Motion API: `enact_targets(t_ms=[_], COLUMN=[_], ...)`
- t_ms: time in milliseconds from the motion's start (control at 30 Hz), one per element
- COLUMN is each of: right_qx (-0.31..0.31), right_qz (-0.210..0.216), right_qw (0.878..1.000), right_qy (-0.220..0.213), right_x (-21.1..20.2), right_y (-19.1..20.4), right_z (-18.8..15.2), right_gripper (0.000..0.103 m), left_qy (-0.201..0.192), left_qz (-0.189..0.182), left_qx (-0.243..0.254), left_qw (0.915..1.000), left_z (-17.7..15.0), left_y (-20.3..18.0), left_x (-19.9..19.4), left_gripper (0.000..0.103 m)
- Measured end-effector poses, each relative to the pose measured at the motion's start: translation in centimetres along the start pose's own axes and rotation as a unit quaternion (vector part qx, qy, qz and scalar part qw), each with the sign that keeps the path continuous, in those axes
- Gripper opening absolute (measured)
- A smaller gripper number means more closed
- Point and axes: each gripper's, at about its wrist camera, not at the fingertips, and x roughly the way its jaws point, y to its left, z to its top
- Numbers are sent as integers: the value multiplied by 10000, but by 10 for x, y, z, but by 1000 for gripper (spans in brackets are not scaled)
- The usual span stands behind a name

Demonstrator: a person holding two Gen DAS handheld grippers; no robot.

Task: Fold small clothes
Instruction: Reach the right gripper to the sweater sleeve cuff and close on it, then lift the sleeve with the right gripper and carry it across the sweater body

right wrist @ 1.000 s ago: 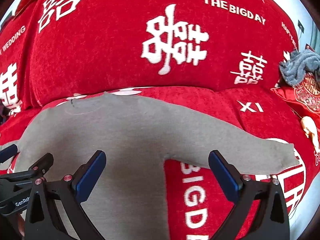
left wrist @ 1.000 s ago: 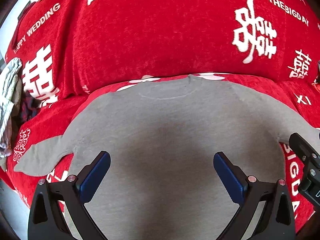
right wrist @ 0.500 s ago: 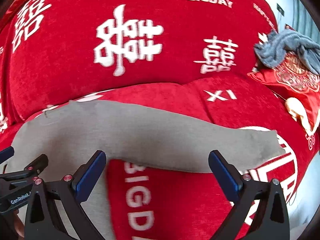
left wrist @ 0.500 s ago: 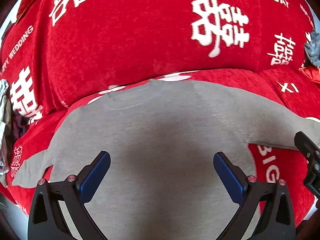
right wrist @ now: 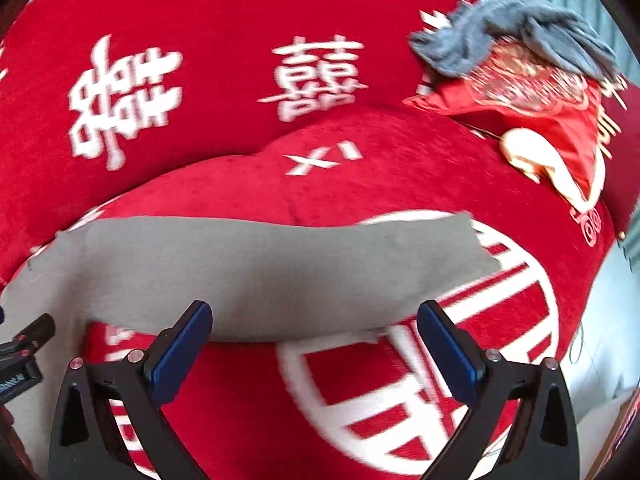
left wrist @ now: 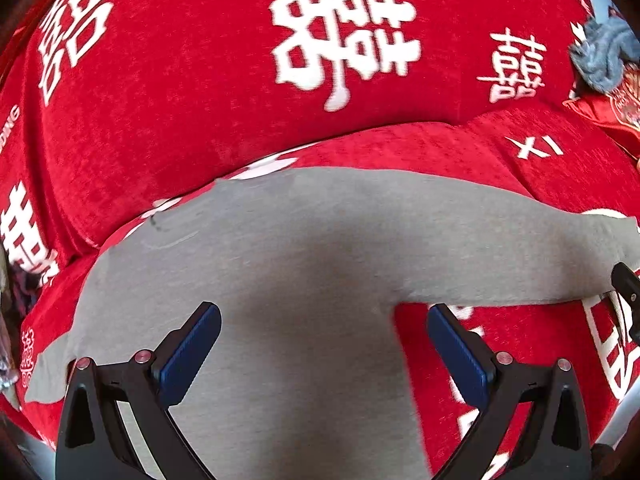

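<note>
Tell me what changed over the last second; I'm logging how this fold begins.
Both cameras swung right along the grey shirt. The right gripper went from over the shirt's body out to its right sleeve; the left gripper moved from mid-body toward the right armpit. Nothing was grasped or released. Both grippers stayed open, and the shirt stayed flat on the red cover.

Red sofa [left wrist: 168, 92] with white characters and lettering fills both views. Red embroidered cushion [right wrist: 532, 116] far right, grey cloth [right wrist: 516, 36] heaped on it. Daylight.
</note>
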Motion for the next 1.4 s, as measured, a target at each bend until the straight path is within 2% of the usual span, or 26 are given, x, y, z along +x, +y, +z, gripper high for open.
enact_targets(t_ms=[133, 233, 333, 400, 467, 500, 533, 567, 600, 667, 800, 900, 1167, 1267, 1400], right_qx=[411, 766, 862, 737, 673, 591, 449, 361, 410, 646, 1009, 1028, 961, 891, 645], right_qz=[-268, -319, -228, -329, -277, -303, -338, -344, -143, 140, 335, 383, 635, 1010, 1284], right_qw=[9987, 9963, 9957, 9967, 9973, 9977, 9983, 9987, 9990, 9975, 9920, 9912, 9885, 9850, 9826], right_qy=[130, 213, 254, 7, -49, -129, -170, -144, -96, -248, -675, -745, -984, -1077, -1180], right_x=[18, 35, 56, 62, 69, 72, 75, 77, 77, 69, 40, 32, 3, -14, -35], right_y=[-42, -70, -83, -82, -82, -80, -78, -78, -81, -91, -108, -107, -94, -75, -42], right_z=[-3, -3, 2, 10, 16, 19, 22, 24, 25, 24, 17, 15, 27, 39, 48], right_gripper=[102, 95, 87, 87, 84, 77, 65, 17, 7, 7, 6, 6, 6, 6, 6], left_qy=[40, 107, 161, 176, 197, 210, 226, 235, 246, 263, 428, 676, 404, 292, 184], left_qz=[-8, -13, 2, 2, 24, 31, 31, 27, 14, 14, 104, 137, -43, -105, -172], left_qx=[104, 146, 147, 130, 101, 65, 17, -21, -83, -231, -458, -324, -387, -455, -564], left_qw=[9999, 9998, 9998, 9998, 9998, 9998, 9997, 9997, 9997, 9994, 9980, 9971, 9984, 9985, 9981], left_z=[3, 5, 5, 6, 8, 9, 11, 12, 14, 19, 27, 25, 22, 19, 10], left_y=[-15, -23, -26, -26, -23, -21, -18, -15, -12, -2, 10, 3, 18, 26, 46], left_x=[7, 16, 23, 27, 33, 36, 39, 40, 43, 48, 66, 84, 61, 49, 37], left_gripper=[103, 103, 103, 103, 103, 103, 103, 103, 103, 103, 103, 103, 103, 103, 103])
